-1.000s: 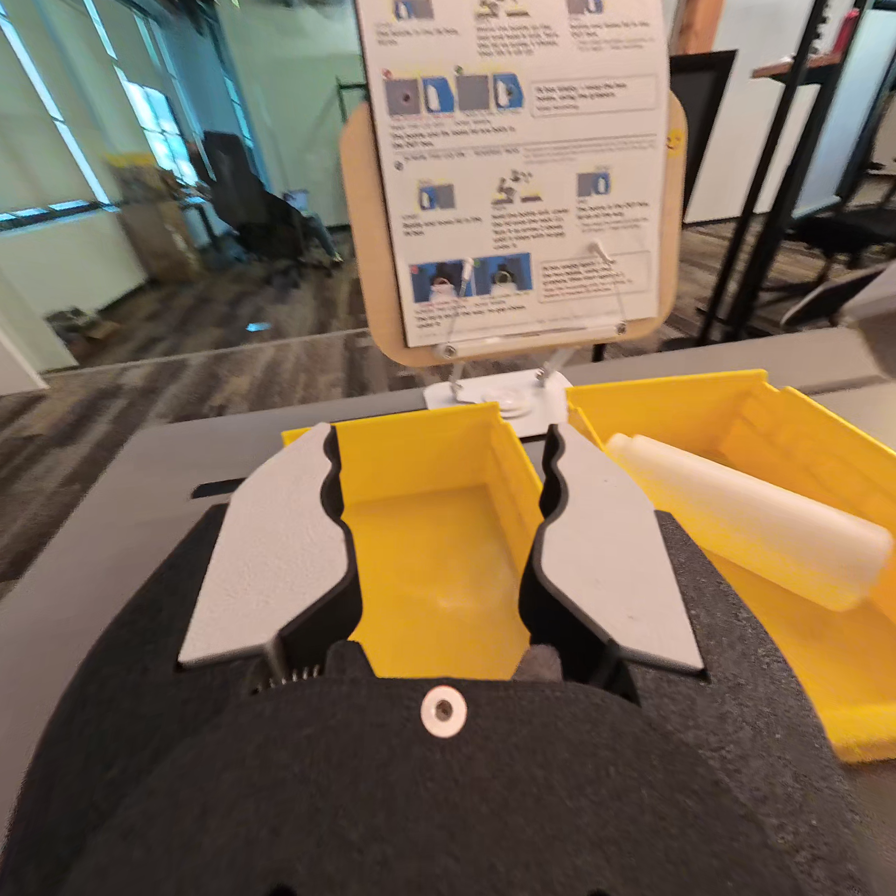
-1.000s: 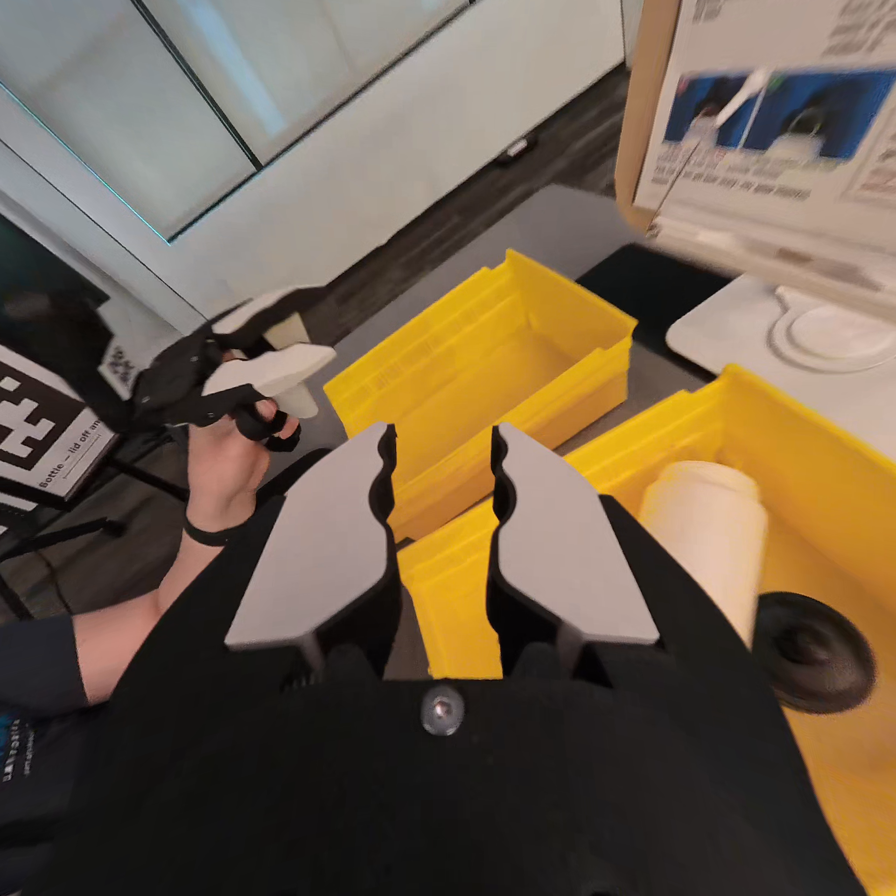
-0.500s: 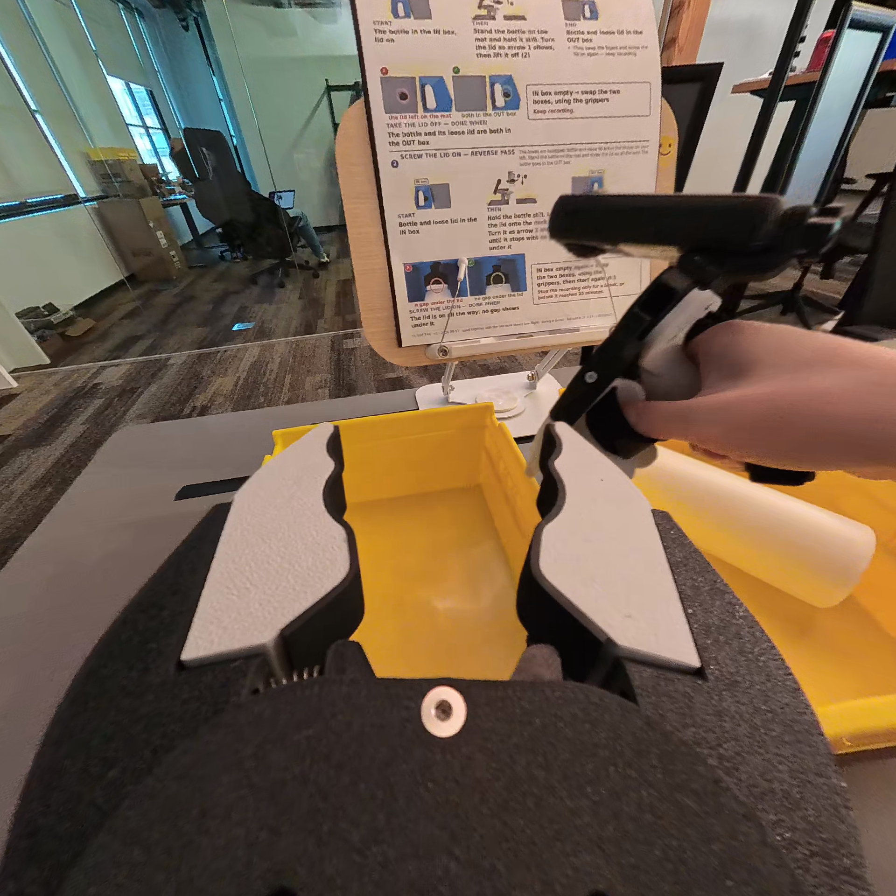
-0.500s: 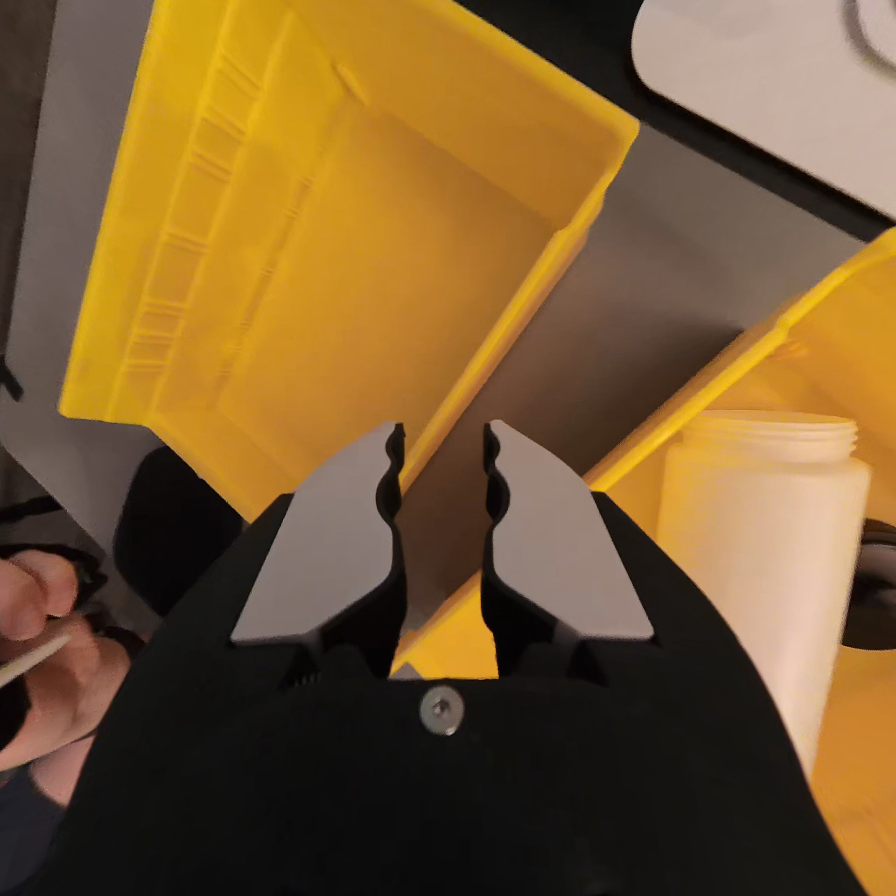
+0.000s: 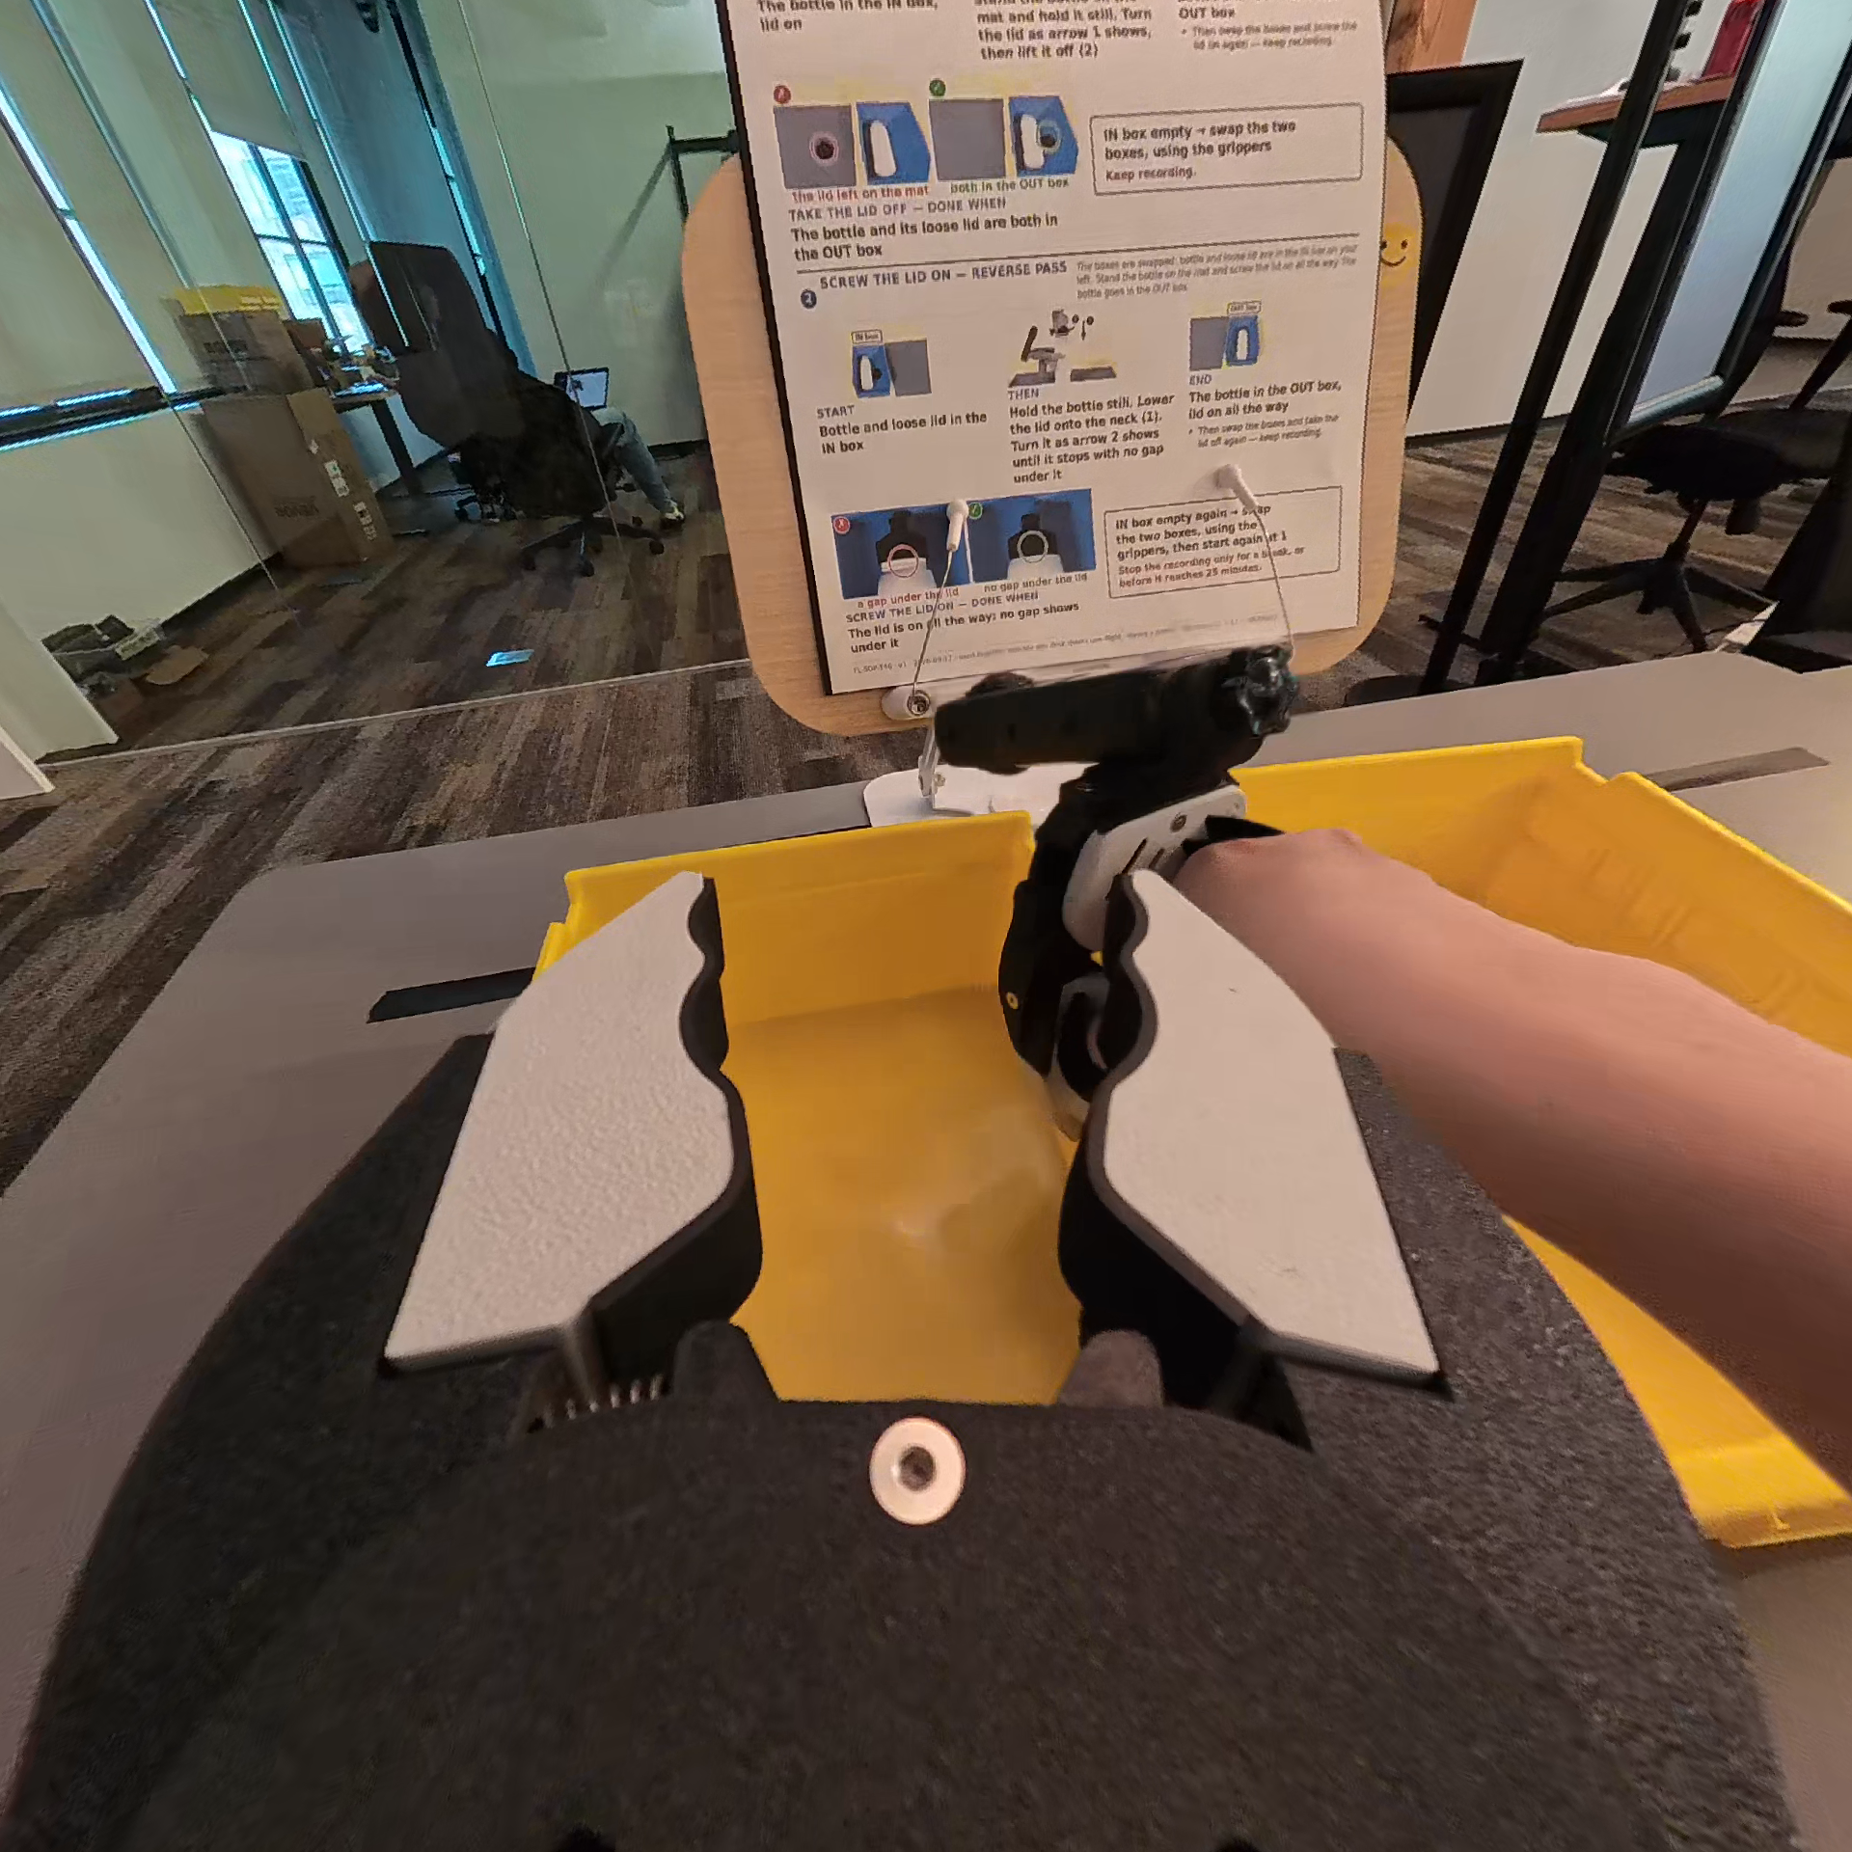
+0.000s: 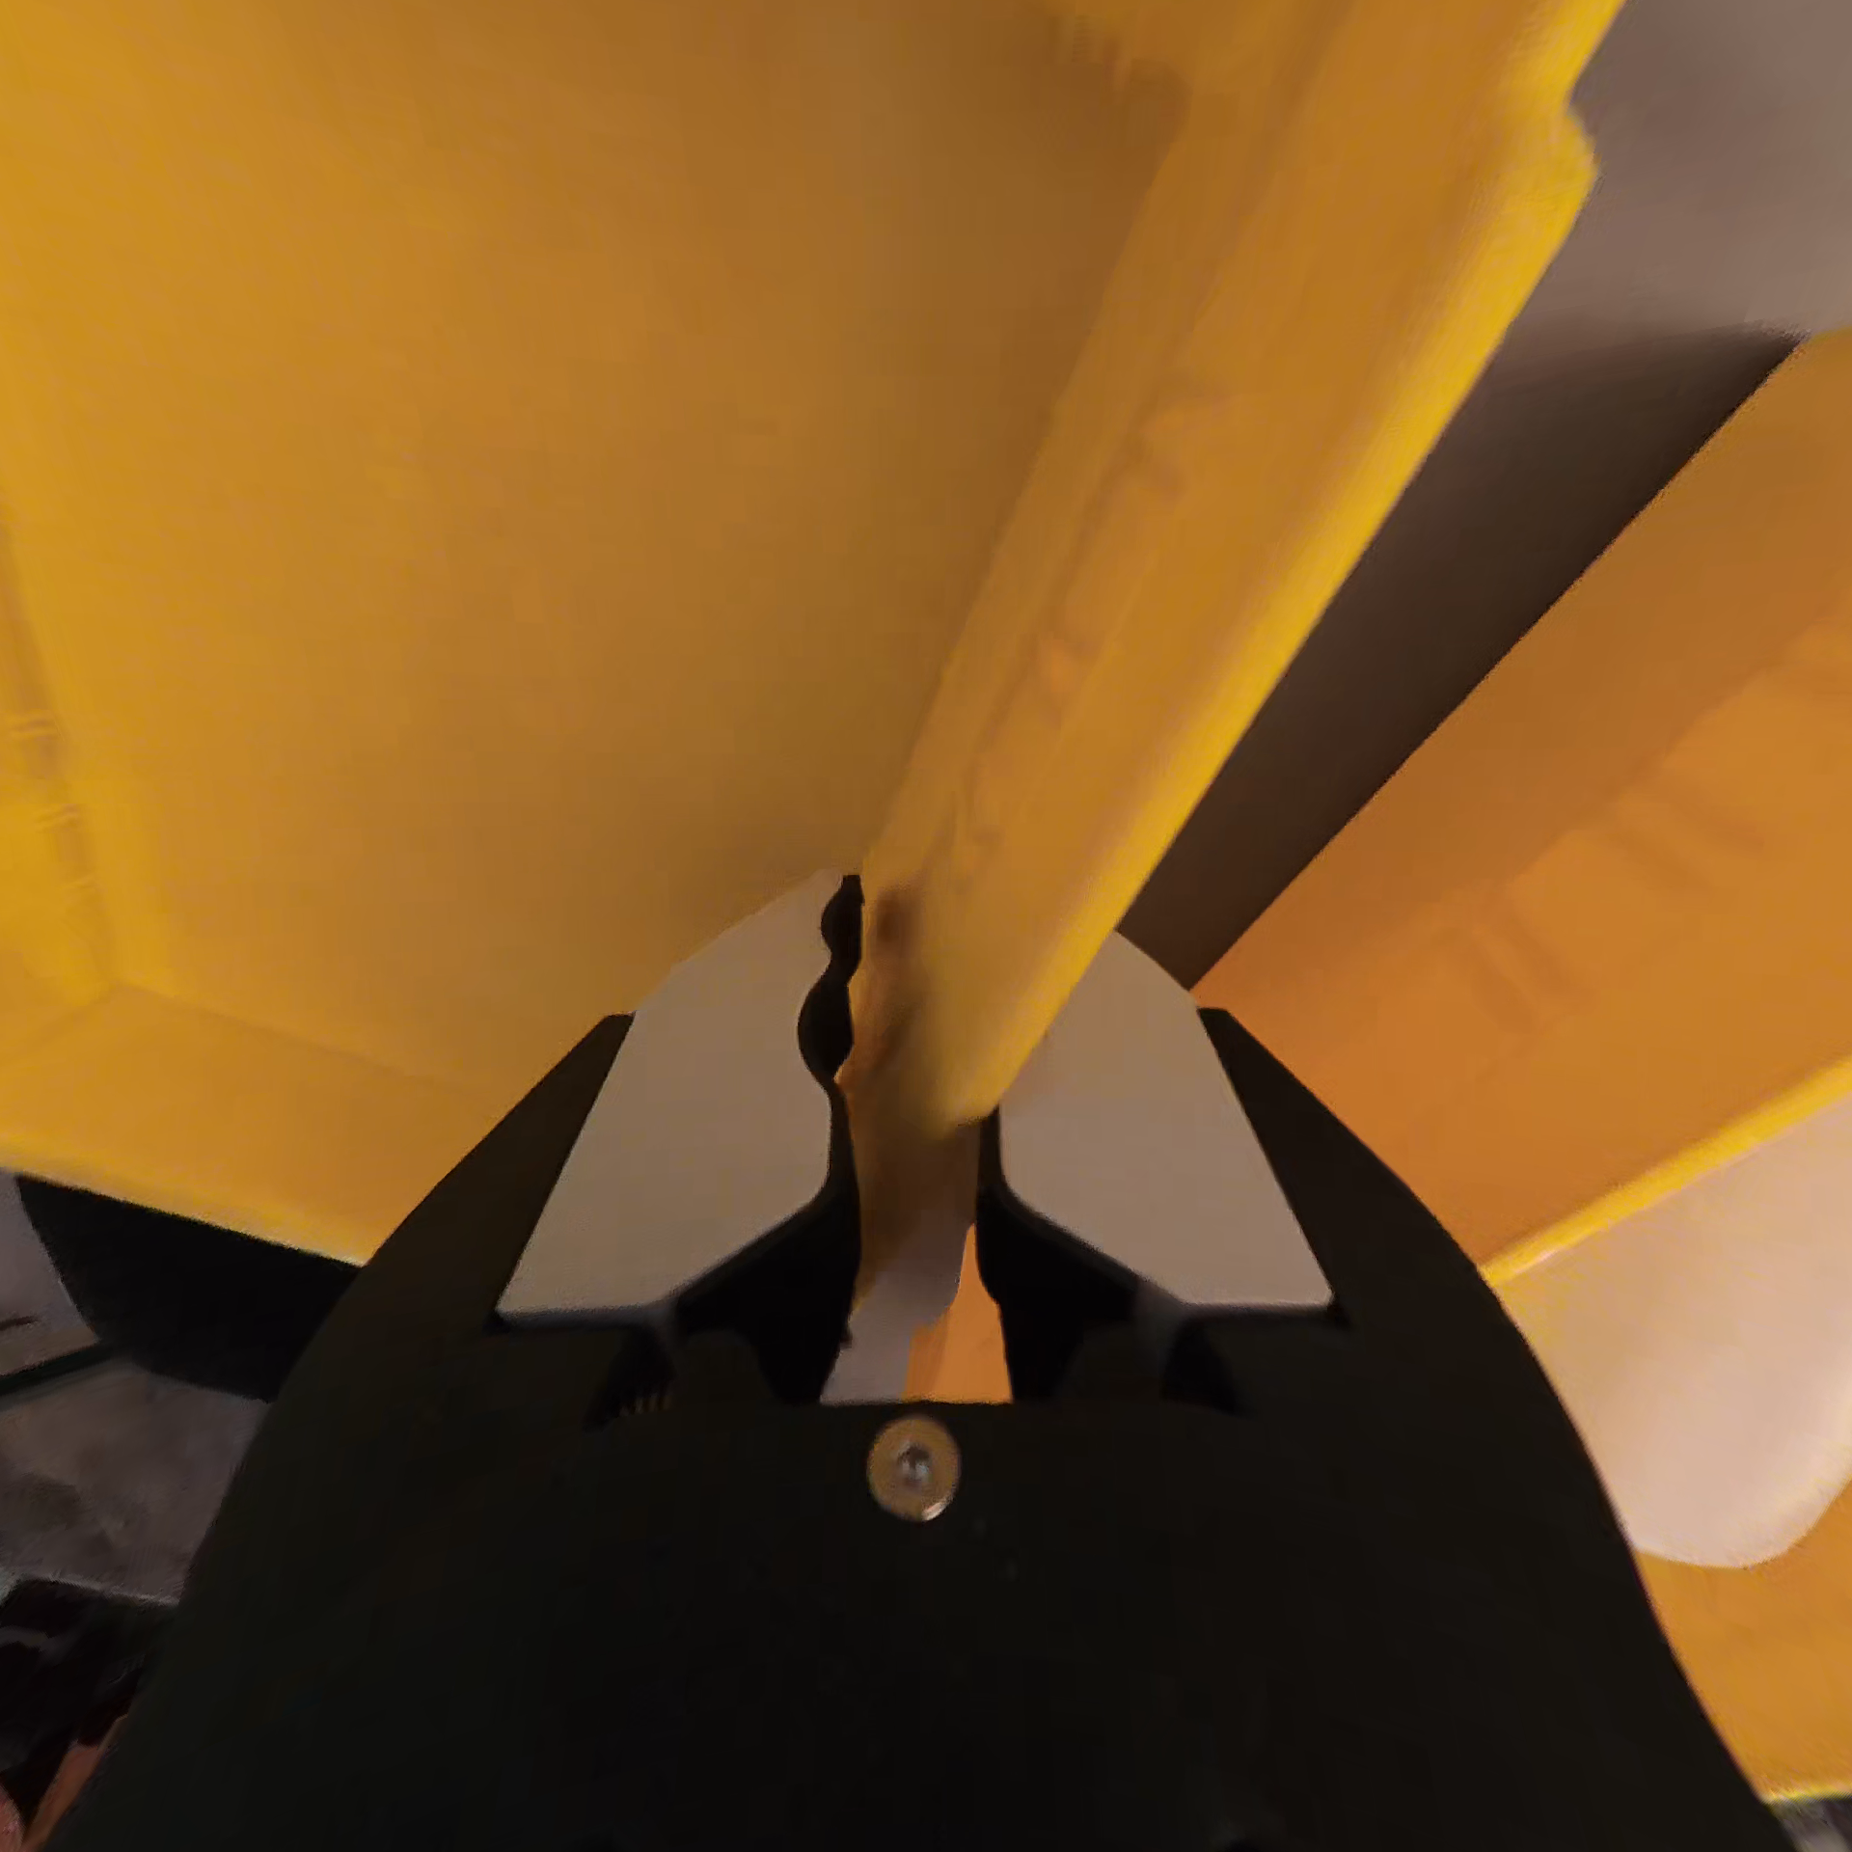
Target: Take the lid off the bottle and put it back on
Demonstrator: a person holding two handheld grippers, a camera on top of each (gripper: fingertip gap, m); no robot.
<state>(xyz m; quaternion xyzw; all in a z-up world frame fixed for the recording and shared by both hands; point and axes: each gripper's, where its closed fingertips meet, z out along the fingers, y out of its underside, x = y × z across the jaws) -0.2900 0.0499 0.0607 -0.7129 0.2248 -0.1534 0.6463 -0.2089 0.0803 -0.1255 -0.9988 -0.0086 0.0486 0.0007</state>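
the right tongs (image 6: 917, 1042) straddle the side wall of the empty yellow bin (image 6: 1183, 561), jaws narrowed on that wall; whether they pinch it firmly i cannot tell, as the picture is blurred. in the left wrist view the right tongs (image 5: 1062, 1012) dip over that same bin's (image 5: 882, 882) right wall, held by a hand (image 5: 1293, 882). the left tongs (image 5: 907, 1042) hang wide open over the bin, holding nothing. the white bottle (image 6: 1704, 1443) shows only as a pale shape lying in the neighbouring yellow bin (image 6: 1603, 802) at lower right; its lid is not visible. judging from this, the bin is about to be dragged. risk: a one-sided pinch on a thin wall could slip or tip the bin, or knock it against the neighbouring bin, rolling the bottle.
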